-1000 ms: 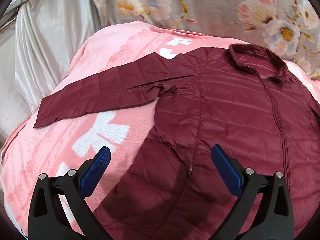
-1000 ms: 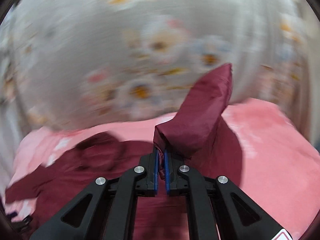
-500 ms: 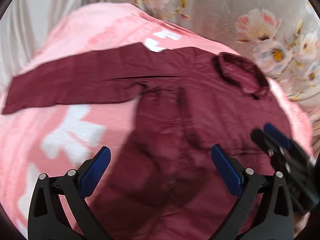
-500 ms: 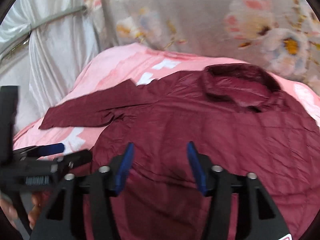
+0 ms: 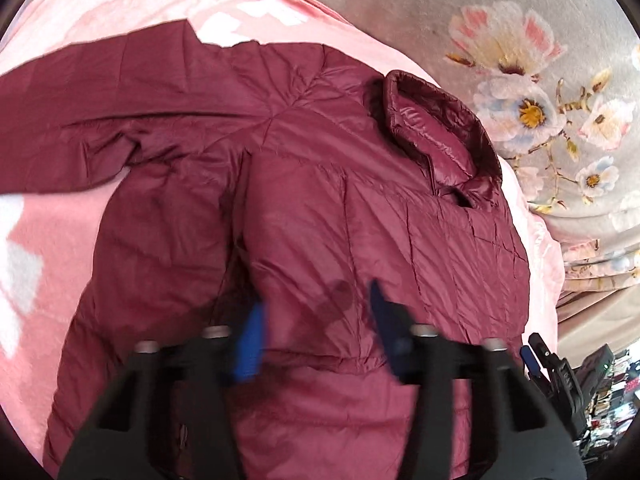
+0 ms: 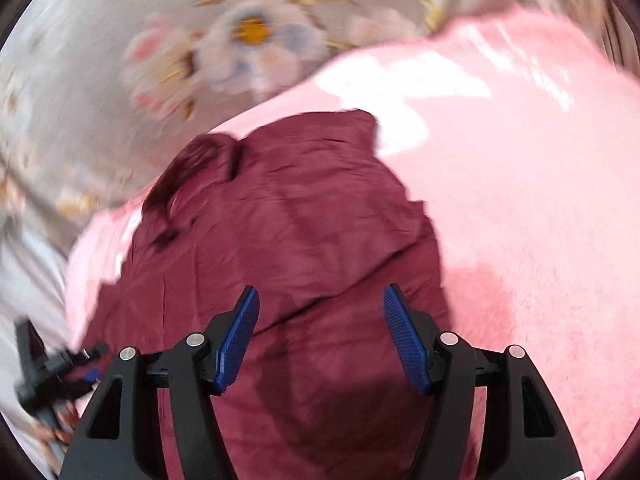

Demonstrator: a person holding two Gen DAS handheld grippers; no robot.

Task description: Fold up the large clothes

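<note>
We hold our left claw [image 5: 316,320] above the lower front of the maroon jacket [image 5: 304,208], its blue fingers [image 5: 250,340] blurred, set well apart and gripping nothing. The jacket lies spread flat on the pink blanket [image 5: 132,8] that covers the bed, front side up, with its collar [image 5: 436,136] toward the flowered cloth [image 5: 520,60] behind the bed. One sleeve [image 5: 92,120] stretches out to the left across the blanket, past white patches in the pink. Another layer of the jacket lies folded over the chest, its edge running down the middle of the body. At the lower right of the left view, the tip of our right claw [image 5: 536,356] shows just past the jacket's right edge.

In the right view our right claw [image 6: 322,336] hangs over the jacket [image 6: 288,232] with its blue fingers [image 6: 236,344] spread wide and nothing between them; the jacket sits below and ahead of them on the blanket [image 6: 520,200]. This view is smeared, so finer detail of the cloth cannot be told. Our left claw [image 6: 60,364] shows at the lower left edge, beside the jacket's side
</note>
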